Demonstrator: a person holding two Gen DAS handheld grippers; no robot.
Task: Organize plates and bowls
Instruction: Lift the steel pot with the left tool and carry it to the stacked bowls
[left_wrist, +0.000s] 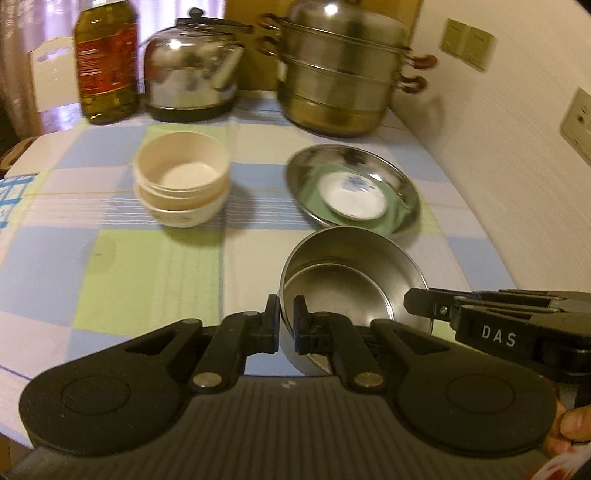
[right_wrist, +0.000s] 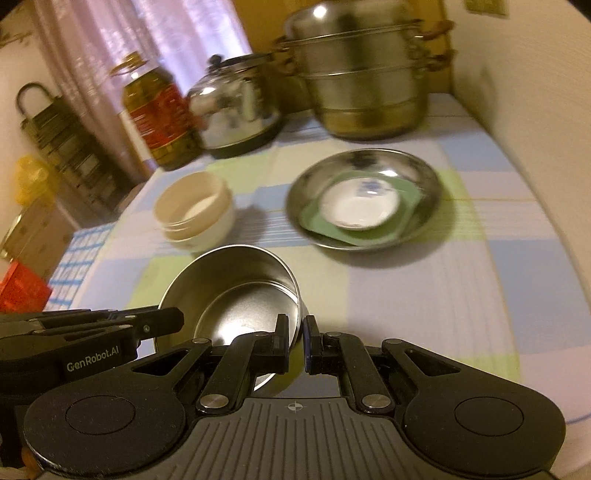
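Gripping: left gripper (left_wrist: 285, 325) and right gripper (right_wrist: 295, 343) each clamped on the round stainless-steel bowl's (left_wrist: 347, 280) thin rim.
Handling: judged light, rigid, slippery.

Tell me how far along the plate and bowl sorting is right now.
Done: two cream bowls sit nested, and a white saucer and green plate rest in the steel plate. In hand: both the left gripper and right gripper clamp the steel bowl's rim. Left: placing that bowl, probably with the others.

Black grippers (left_wrist: 285, 325) — ribbed grey bases
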